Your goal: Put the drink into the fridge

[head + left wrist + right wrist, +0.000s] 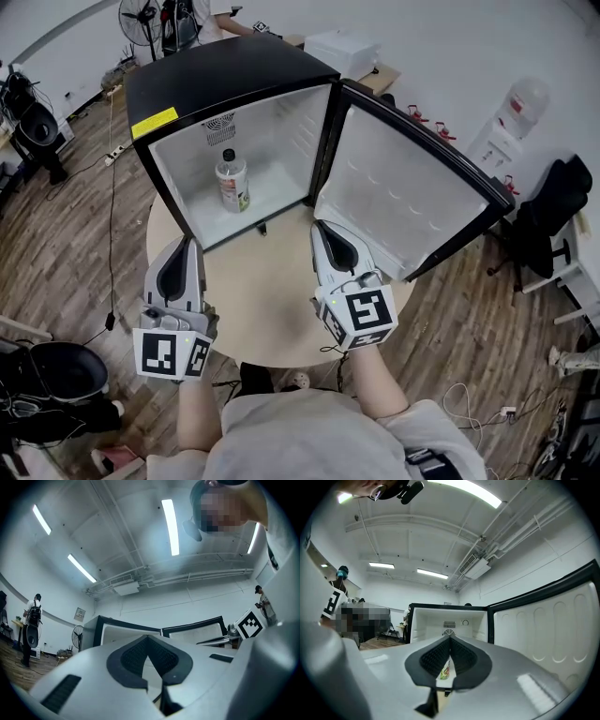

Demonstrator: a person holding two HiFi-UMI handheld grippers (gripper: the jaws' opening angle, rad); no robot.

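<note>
Drink bottle (232,180): stood upright on the floor of the mini fridge (216,80), left of middle and toward the far wall. Cap on, label faced outward. No tool is touching it. It is judged to be set deep so that the door can swing past it.
Fridge door (403,192): swung wide to the right, with the white inner liner faced toward the near side. Judged to be left open for access.
Left tool (190,242): jaws pressed together, nothing pinched. It is held low over the near left of the counter (272,309), pointed at the fridge opening and well apart from the bottle.
Right tool (322,225): jaws pressed together, nothing pinched. It is held just beside the near lower corner of the door. In its own view the bottle is glimpsed far off through the slit under the pads.
Task stage: placing is judged done, as the drink is seen inside and released.
Likely need: only shutting the door is judged to be left. The right tool is the better placed for that push.
</note>
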